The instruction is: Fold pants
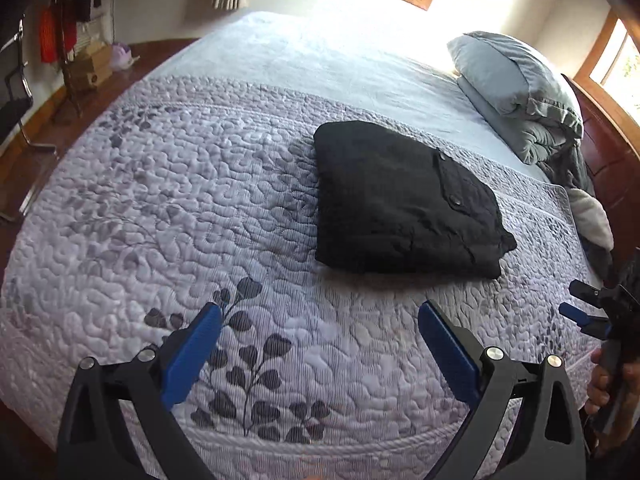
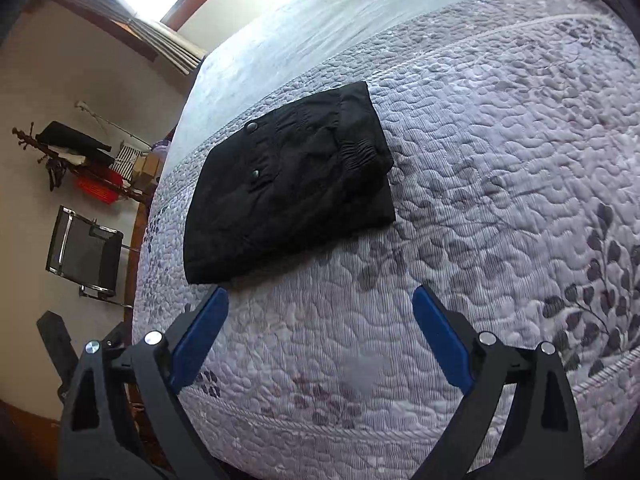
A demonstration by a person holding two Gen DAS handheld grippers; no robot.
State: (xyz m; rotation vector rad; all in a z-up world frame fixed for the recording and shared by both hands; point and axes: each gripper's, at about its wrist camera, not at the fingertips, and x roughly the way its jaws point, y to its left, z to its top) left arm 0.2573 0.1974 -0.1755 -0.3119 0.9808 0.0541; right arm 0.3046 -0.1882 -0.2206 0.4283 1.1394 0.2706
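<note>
1. Black frame and blue pads: the left gripper [image 1: 320, 320] hovers above the quilt [image 1: 160, 208], its fingers [image 1: 192, 354] spread apart and holding nothing.
2. The black pants [image 1: 400, 200] lie folded in a compact bundle on the bed, well beyond both grippers.
3. The right gripper [image 2: 320, 304] has its fingers [image 2: 440, 336] parted and bare; a hand [image 1: 612, 384] grips it.

Matt black cloth pants [image 1: 404, 200] on puffy quilted bedspread [image 1: 180, 200] — ribbed blue pads [image 1: 192, 354], glossy wood floor [image 1: 24, 168].
</note>
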